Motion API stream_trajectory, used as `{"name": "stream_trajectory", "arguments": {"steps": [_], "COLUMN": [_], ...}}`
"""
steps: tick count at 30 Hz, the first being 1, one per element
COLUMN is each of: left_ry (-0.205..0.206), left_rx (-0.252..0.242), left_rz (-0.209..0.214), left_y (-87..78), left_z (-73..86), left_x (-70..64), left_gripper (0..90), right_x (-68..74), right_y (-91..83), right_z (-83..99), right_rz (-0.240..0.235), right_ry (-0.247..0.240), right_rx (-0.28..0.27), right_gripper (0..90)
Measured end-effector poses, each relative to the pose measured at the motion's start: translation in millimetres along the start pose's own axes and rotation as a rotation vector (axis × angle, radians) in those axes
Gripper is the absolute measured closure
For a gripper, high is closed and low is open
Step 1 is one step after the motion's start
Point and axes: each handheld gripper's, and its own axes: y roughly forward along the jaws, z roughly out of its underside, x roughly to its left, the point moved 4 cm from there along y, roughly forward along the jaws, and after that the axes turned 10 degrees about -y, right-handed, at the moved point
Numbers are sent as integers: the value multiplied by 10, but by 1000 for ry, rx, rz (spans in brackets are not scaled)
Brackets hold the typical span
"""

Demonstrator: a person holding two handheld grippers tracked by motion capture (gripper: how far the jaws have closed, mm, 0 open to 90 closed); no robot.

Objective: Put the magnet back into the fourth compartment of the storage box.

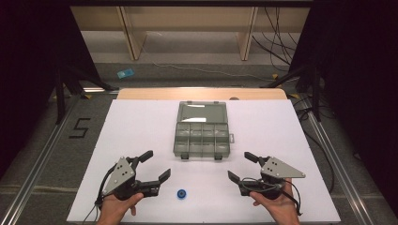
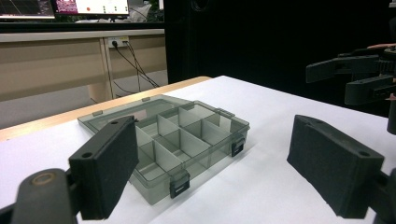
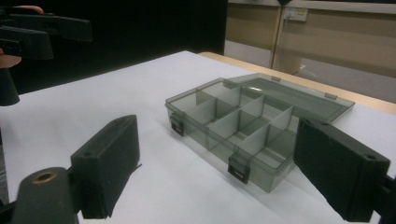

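1. The left gripper (image 1: 156,165) was held at the near left, jaws spread wide, nothing between them
2. The right gripper (image 1: 242,166) was held at the near right, jaws likewise spread
3. The small blue round wheel (image 1: 181,193) was seen on the white table (image 1: 131,126), near the left gripper
4. The open grey clear plastic compartment box (image 1: 202,130) was placed farther off, at the centre

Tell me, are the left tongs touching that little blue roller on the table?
Apart. The high view shows bare white table between the left tongs and the blue roller.
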Motion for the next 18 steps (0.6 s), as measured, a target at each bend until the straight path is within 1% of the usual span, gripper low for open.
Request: {"name": "stream_trajectory", "arguments": {"steps": [2, 4, 6, 11, 12, 13, 14, 16, 17, 18], "left_ry": [1, 0, 1, 2, 2, 2, 2, 3, 3, 1], "left_rx": [0, 0, 1, -1, -1, -1, -1, -1, 0, 0], "left_rz": [0, 2, 3, 0, 0, -1, -1, -1, 0, 0], "left_y": [1, 4, 6, 1, 0, 0, 0, 1, 2, 3], "left_z": [-1, 0, 1, -3, -3, -4, -4, -3, -3, -2], "left_x": [1, -3, -6, -1, 1, 2, 2, 1, 1, 0], "left_gripper": [157, 157, 156, 157, 157, 157, 157, 157, 157, 157], "right_x": [-3, -2, 4, 17, 16, 17, 17, 33, 45, 58], "right_y": [-12, -13, -16, -6, 3, -2, -2, 14, 27, 37], "right_z": [1, 1, 3, 0, -3, -1, -1, 2, 4, 2], "right_rz": [2, 1, -1, -6, -11, -3, -3, -9, -17, -34], "right_ry": [-7, -11, -5, -8, -18, -30, -30, -28, -32, -31], "right_rx": [17, 19, 25, 21, 13, 32, 32, 33, 45, 40], "right_gripper": [159, 158, 158, 158, 159, 158, 158, 158, 159, 159]}}
